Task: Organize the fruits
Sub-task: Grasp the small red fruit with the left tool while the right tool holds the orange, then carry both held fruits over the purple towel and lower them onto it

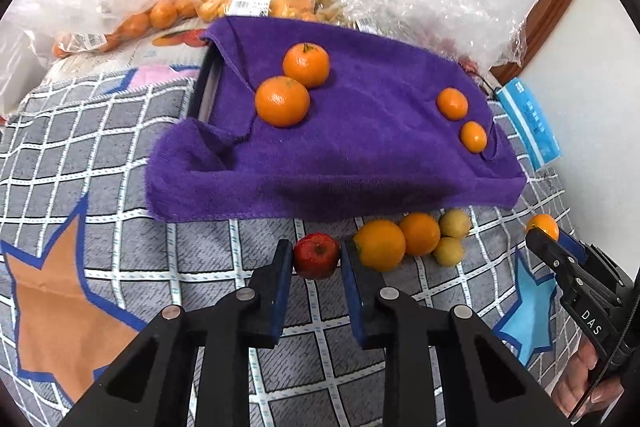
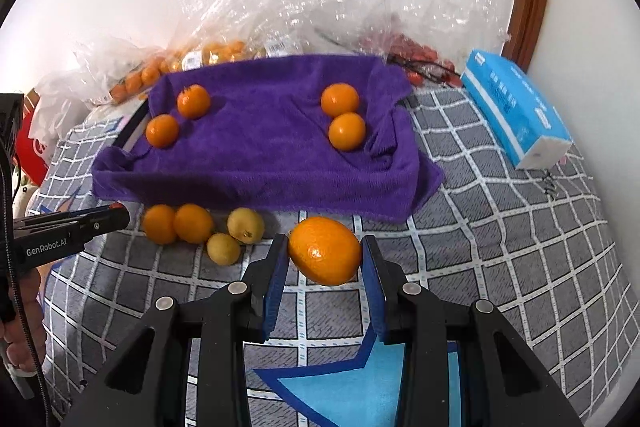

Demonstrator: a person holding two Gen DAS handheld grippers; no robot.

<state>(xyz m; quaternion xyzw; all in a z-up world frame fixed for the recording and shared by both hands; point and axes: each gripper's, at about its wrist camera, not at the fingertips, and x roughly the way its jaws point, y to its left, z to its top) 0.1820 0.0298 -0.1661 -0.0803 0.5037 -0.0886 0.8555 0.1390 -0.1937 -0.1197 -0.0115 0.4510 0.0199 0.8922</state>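
While pinched, apple apparently between left hand-held gripper fingers

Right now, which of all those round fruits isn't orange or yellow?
The red apple, sitting between the left gripper fingers. Every other loose fruit is an orange or yellowish, on the purple towel or the checked cloth.

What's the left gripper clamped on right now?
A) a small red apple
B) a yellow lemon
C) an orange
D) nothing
A: in the left wrist view, the left gripper has its blue pads pressed against both sides of the small red apple; the orange sits in the right gripper.
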